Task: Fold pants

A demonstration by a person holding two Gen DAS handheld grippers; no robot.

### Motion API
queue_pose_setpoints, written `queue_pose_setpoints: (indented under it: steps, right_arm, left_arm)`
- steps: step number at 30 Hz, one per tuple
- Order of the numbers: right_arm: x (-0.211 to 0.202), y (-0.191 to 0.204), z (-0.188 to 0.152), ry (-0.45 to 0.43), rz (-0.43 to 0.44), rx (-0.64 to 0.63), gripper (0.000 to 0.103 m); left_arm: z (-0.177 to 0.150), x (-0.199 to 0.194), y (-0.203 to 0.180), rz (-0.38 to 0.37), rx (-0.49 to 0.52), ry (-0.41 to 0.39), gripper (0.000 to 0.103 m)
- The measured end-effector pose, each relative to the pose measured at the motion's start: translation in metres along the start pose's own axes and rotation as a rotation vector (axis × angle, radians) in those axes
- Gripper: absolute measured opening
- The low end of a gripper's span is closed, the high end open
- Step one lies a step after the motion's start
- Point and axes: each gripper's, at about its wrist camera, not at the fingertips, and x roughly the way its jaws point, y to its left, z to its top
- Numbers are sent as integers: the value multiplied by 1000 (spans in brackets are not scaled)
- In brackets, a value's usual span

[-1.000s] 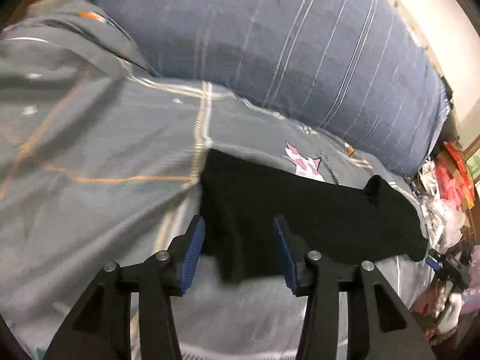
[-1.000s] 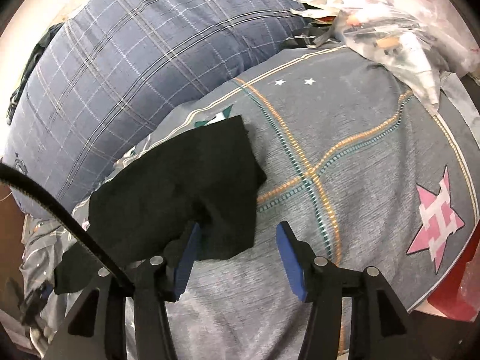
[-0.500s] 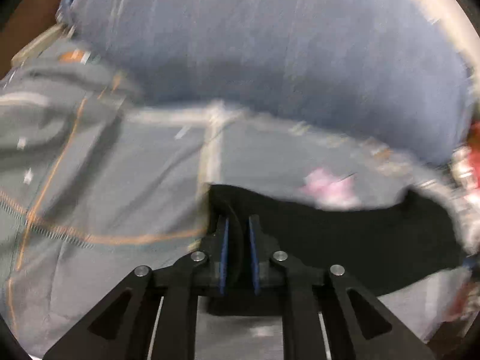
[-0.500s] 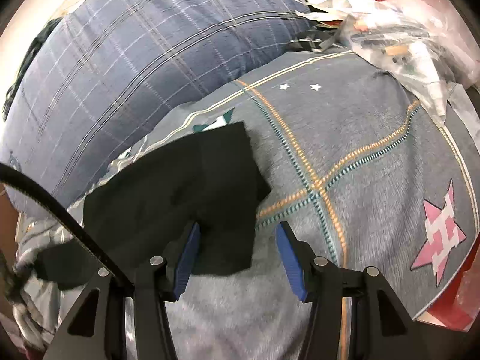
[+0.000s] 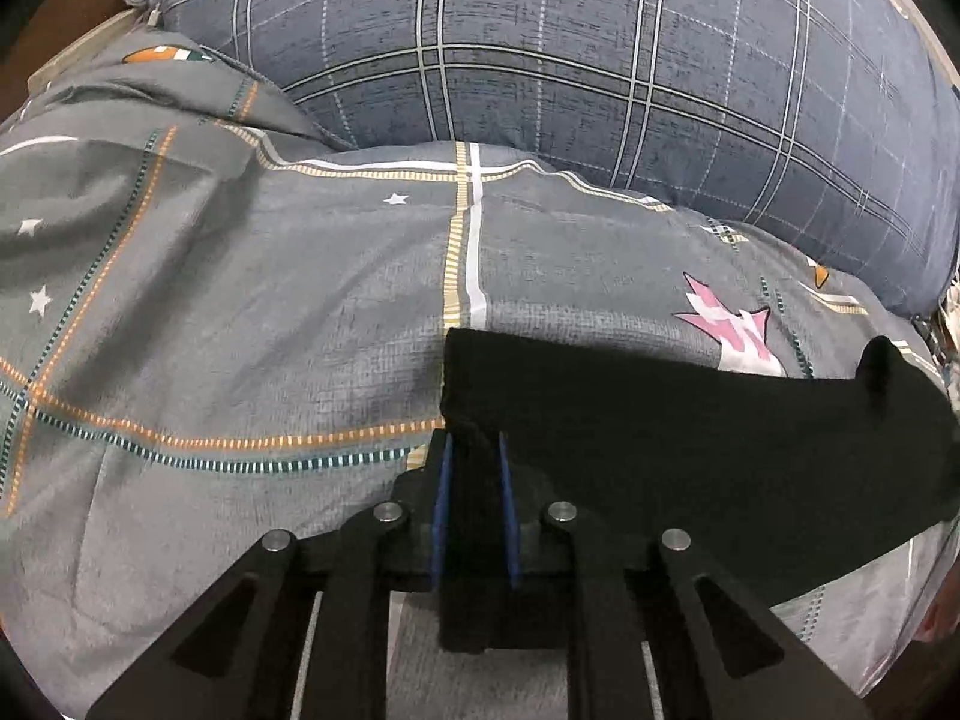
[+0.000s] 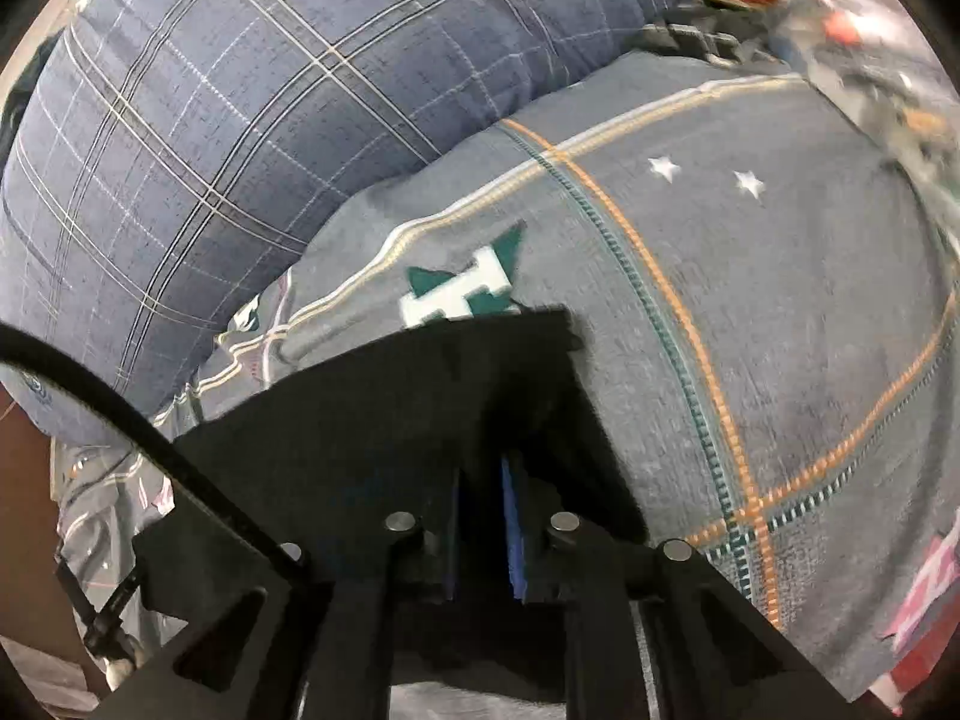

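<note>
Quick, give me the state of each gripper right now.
Left gripper: shut on the black pants, fabric pinched between its blue pads.
Right gripper: shut on the black pants.

left claw [image 5: 474, 468]: clamped on cloth, angled steeply down | right claw [image 6: 483, 498]: clamped on cloth, angled steeply down

My right gripper [image 6: 483, 480] is clamped on the near edge of the black pants [image 6: 384, 420], with the fabric pinched between my blue pads [image 6: 511, 516]. The pants lie on the grey patterned bedspread [image 6: 780, 312], extending ahead and left of my jaws. A blue plaid pillow [image 6: 240, 120] rests beyond them.
</note>
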Motion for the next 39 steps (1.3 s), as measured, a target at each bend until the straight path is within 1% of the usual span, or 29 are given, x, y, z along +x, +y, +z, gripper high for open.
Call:
queue_pose_setpoints:
  steps: [3,4,7,8,10,12,13,14,15,16,17,18,19,20,21,22,23,24,25,26,28,29,30,32,33,36,37,38,39]
  right_arm:
    - [-28,23,18,-62,60,-47,12]
    - [-47,33,25,-118,99,-73,10]
    - [-85,46,21,-248,188,-111,9]
    - [-89,46,15,-262,184,-126,9]
    - [-80,34,-1,-233,140,-136,9]
    - [-54,10,-17,-154,54,-111,10]
    - [-42,-5,-25,-112,3,-98,15]
    - [-28,-18,-32,-70,-74,-91,18]
    - [-17,-31,-41,-48,-163,-79,31]
    - [-17,-39,-46,-59,-191,-56,45]
    - [-22,-41,-48,-84,-187,-33,48]
    - [-33,-40,-49,-130,-188,-12,48]
    - [-44,-33,-49,-176,-220,-14,48]
    - [-58,-16,-50,-244,-261,-48,50]
    - [-67,-1,-50,-282,-261,-81,50]
    - [-75,20,-51,-313,-229,-119,50]
    - [-78,42,-50,-317,-176,-158,50]
    - [-76,65,-52,-303,-116,-203,50]
    - [-69,89,-54,-264,-37,-255,48]
    - [-58,113,-57,-207,48,-296,44]
    - [-27,157,-65,-97,166,-338,38]
    - [-8,177,-68,-44,196,-354,38]
    - [11,192,-69,2,203,-366,38]
    - [53,219,-65,77,175,-374,38]
    - [71,229,-56,91,142,-367,38]
    - [117,238,-21,78,15,-314,38]
    - [129,238,-11,63,-63,-293,41]
    - [133,238,-7,54,-97,-291,46]
    - [134,242,-6,40,-124,-301,46]
  left_arm:
    - [0,2,1,-4,-6,1,13]
    - [1,2,1,-4,-9,0,13]
    - [-1,3,-3,8,3,-6,13]
    - [-2,2,-5,19,20,-12,13]
    - [-3,5,-6,26,35,-20,13]
    - [-4,4,-5,25,36,-27,14]
    - [-4,4,-4,24,29,-26,16]
    - [-4,3,-3,22,22,-24,17]
    - [-4,2,-1,19,10,-20,17]
    - [-3,-1,0,18,2,-21,17]
    - [-3,-5,2,18,-4,-29,17]
    - [-2,-13,4,17,-11,-48,17]
    - [-3,-17,5,15,-16,-60,17]
    - [-3,-24,7,12,-26,-77,17]
    - [-5,-31,10,14,-43,-96,17]
    - [-7,-38,12,16,-65,-113,18]
    - [-10,-43,14,13,-85,-125,20]
    - [-14,-48,16,5,-101,-134,21]
    - [-17,-52,16,-8,-113,-141,22]
    - [-24,-57,16,-26,-120,-152,23]
    - [-31,-62,13,-26,-111,-167,25]
    - [-35,-65,12,-24,-103,-175,26]
    - [-39,-67,11,-25,-99,-180,26]
    - [-44,-68,13,-37,-99,-180,29]
    - [-46,-69,16,-45,-107,-180,30]
    - [-49,-72,32,-58,-151,-180,32]
    - [-51,-74,39,-60,-170,-182,34]
    - [-53,-77,50,-63,-203,-192,36]
    - [-56,-80,59,-66,-228,-201,37]
